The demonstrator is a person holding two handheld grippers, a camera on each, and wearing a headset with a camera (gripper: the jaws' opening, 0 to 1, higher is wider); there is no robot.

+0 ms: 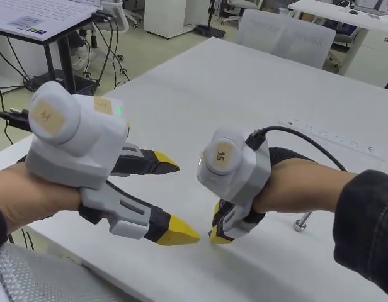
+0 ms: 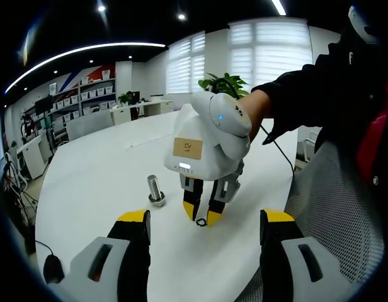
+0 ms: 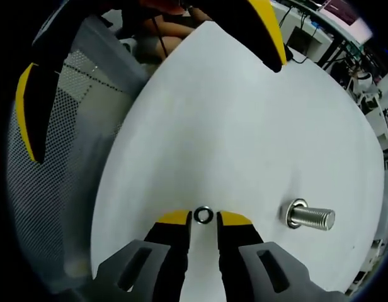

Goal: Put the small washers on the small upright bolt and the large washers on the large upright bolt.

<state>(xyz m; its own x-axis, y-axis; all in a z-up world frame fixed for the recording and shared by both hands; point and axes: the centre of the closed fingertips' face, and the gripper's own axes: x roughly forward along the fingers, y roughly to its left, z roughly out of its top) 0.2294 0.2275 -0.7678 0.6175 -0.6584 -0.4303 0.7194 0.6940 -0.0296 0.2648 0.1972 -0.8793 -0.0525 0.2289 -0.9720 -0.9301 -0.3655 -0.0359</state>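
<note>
Here we see the right gripper pointing down at the white table, with its yellow tips just above the surface. Its jaws stand a narrow gap apart. A small dark washer lies flat on the table right at the ends of those tips, in the gap between them. We cannot tell whether either tip touches it. In the left gripper view the same washer shows as a tiny ring on the table directly under the right gripper's tips.

A bolt stands upright on the table near the right gripper, apart from it and off to one side of the washer. It has a broader ring at its base and bare thread above. We cannot tell whether that ring is the bolt's head or a washer. In the head view we catch the bolt just past the person's right wrist.

The left gripper is held above the near part of the table, aimed at the right gripper. Its jaws are spread wide with nothing between them.

A black cable loops from the right gripper's housing over the wrist, and a dark sleeve covers that forearm. A mesh chair sits at the table's near edge.
</note>
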